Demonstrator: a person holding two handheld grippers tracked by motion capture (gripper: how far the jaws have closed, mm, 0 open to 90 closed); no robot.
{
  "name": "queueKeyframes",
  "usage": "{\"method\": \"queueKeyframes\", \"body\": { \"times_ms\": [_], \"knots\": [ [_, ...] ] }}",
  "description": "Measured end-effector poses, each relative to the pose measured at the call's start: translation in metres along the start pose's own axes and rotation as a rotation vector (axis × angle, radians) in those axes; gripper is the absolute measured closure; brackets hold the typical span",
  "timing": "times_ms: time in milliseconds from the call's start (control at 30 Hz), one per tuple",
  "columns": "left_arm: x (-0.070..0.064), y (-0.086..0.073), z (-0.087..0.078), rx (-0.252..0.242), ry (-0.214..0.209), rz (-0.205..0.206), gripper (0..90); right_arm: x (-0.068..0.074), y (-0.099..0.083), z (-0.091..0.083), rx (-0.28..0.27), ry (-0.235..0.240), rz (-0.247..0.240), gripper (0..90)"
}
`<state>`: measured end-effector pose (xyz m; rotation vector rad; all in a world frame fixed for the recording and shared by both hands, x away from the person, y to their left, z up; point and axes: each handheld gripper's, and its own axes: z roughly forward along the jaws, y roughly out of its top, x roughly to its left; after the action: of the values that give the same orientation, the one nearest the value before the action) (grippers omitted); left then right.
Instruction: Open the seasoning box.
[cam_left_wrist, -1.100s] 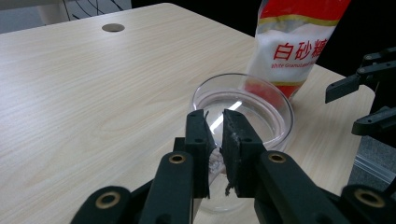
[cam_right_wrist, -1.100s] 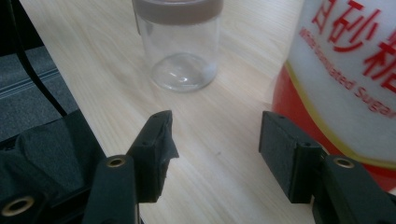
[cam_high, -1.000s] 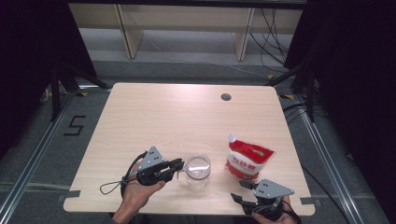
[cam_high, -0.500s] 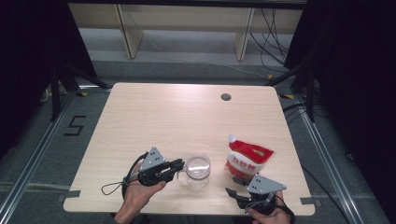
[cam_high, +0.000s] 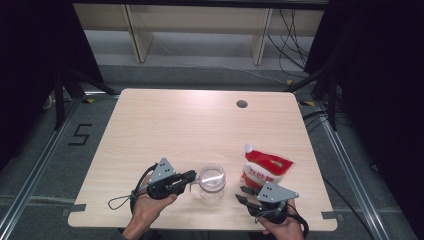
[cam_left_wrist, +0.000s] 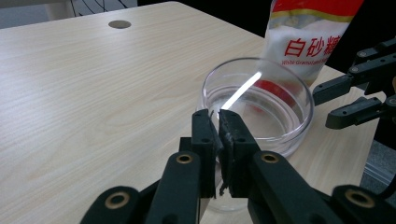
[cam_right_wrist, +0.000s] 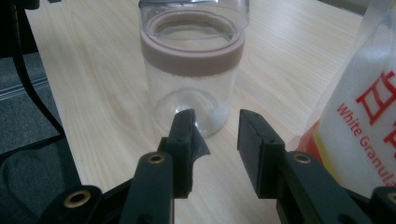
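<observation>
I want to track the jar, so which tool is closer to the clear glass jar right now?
Left. The left tool is shut on the rim of the glass jar, touching it. The right tool sits open, apart from the jar, beside the sugar bag.

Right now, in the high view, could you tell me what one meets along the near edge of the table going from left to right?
left gripper → clear jar → right gripper. The sugar bag stands just behind the right gripper, so its place in the order is unclear.
</observation>
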<state>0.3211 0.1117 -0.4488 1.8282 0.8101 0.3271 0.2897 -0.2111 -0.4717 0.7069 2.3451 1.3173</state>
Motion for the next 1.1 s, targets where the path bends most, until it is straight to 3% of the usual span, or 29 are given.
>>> {"method": "queueKeyframes", "body": {
  "times_ms": [333,367,433,567,700,1000,1067,1100],
  "knots": [
    [-0.001,-0.001,0.001,0.004,0.007,-0.008,84.4,0.001,0.014,0.009,-0.064,-0.007,-0.044,79.1],
    [-0.001,-0.001,0.001,0.001,0.002,-0.007,84.2,0.002,0.016,0.009,-0.054,0.004,-0.024,80.3],
    [0.0,-0.001,0.001,-0.001,0.0,-0.007,84.1,0.001,0.02,0.012,-0.062,0.007,-0.036,82.0],
    [0.0,-0.001,0.001,-0.003,-0.004,-0.006,84.2,0.002,0.024,0.016,-0.064,0.007,-0.026,83.9],
    [0.0,-0.002,0.001,-0.008,-0.004,-0.01,84.1,0.001,0.028,0.02,-0.086,0.03,-0.037,84.5],
    [-0.001,-0.002,0.001,-0.002,0.0,-0.009,83.7,0.005,0.037,0.023,-0.082,0.037,-0.065,86.5],
    [0.002,-0.002,0.001,-0.011,-0.006,0.003,81.3,0.006,0.038,0.023,-0.083,0.038,-0.07,86.7],
    [0.003,-0.003,0.0,-0.022,0.002,-0.017,77.9,0.006,0.039,0.024,-0.09,0.037,-0.067,86.6]
  ]
}}
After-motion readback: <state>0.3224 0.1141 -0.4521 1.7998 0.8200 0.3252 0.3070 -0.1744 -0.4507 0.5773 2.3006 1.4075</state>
